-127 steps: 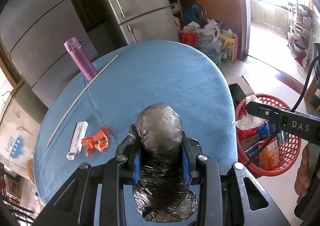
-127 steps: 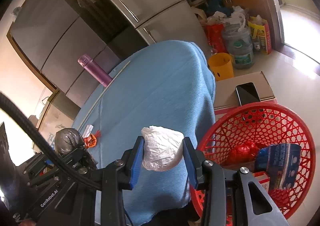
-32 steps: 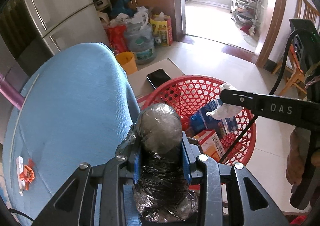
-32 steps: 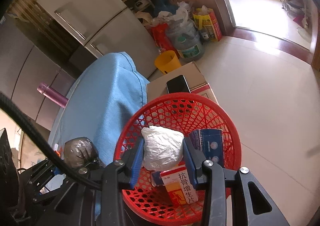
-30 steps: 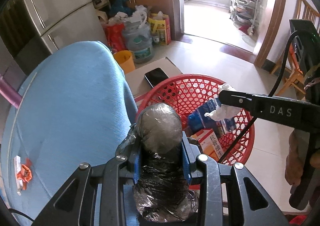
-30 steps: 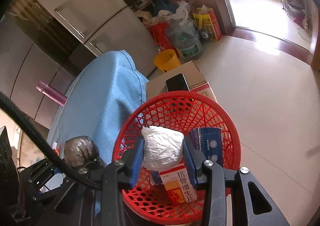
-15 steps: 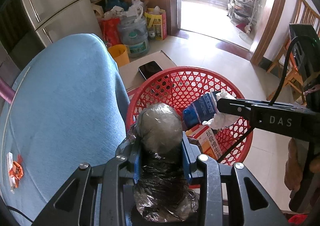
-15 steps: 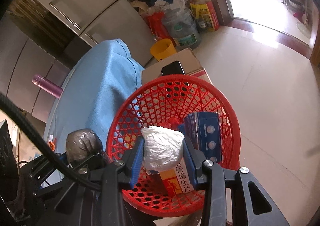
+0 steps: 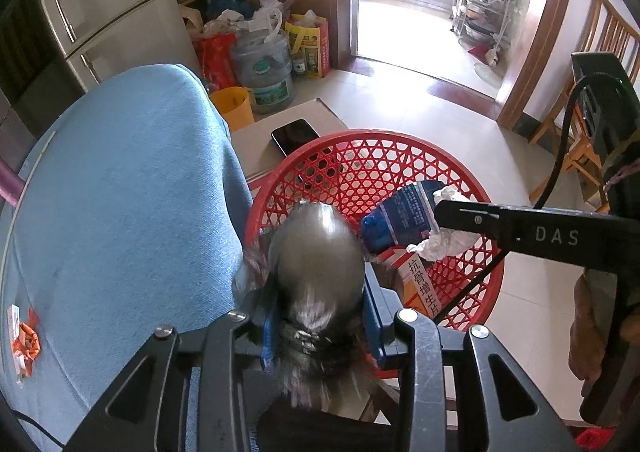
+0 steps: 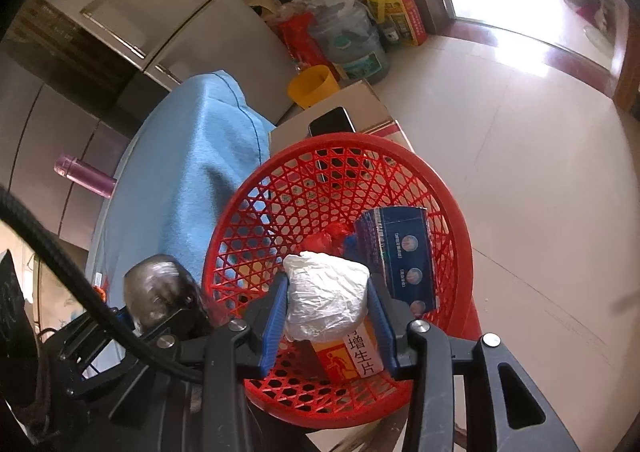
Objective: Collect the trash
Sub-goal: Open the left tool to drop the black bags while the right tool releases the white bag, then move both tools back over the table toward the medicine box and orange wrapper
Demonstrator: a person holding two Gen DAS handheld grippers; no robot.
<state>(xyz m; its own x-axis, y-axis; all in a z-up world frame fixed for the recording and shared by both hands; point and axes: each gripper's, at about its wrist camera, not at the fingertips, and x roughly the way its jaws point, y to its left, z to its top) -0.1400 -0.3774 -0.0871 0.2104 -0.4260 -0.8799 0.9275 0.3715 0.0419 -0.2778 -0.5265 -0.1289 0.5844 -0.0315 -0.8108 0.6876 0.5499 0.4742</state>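
Left hand-held gripper (image 9: pixel 318 292): jaws opening, with a dark grey plastic-wrapped bundle (image 9: pixel 318 256) between the blue pads; the bundle is motion-blurred and the pads remain against its sides, so it counts as clamped. The bundle sits over the near left rim of the red basket (image 9: pixel 400 144). Right hand-held gripper (image 10: pixel 328 306): jaws opening, with a crumpled white plastic wad (image 10: pixel 326 300) between the pads, which touch both of its sides; the wad hangs directly above the basket's interior. Red basket, lattice-walled, stands on the floor just ahead of and below both grippers, beside the bench edge. Basket contents, beyond the right gripper's tips: a dark blue carton (image 10: pixel 400 252) leaning against the right wall; an orange-and-white box (image 10: pixel 352 352) with printed characters directly under the white wad; a red crumpled item (image 10: pixel 326 238) at the centre. Bench with blue cloth (image 9: pixel 120 192): to the left of the left gripper. On it, far left and near the gripper's base, an orange wrapper (image 9: pixel 26 340) beside a small white box (image 9: pixel 14 316). Cardboard box (image 10: pixel 360 100) behind the basket carries a black phone (image 10: pixel 332 122). Yellow bucket (image 10: pixel 312 86) farther beyond. Purple bottle (image 10: pixel 84 176): far left of the right gripper, on the bench.
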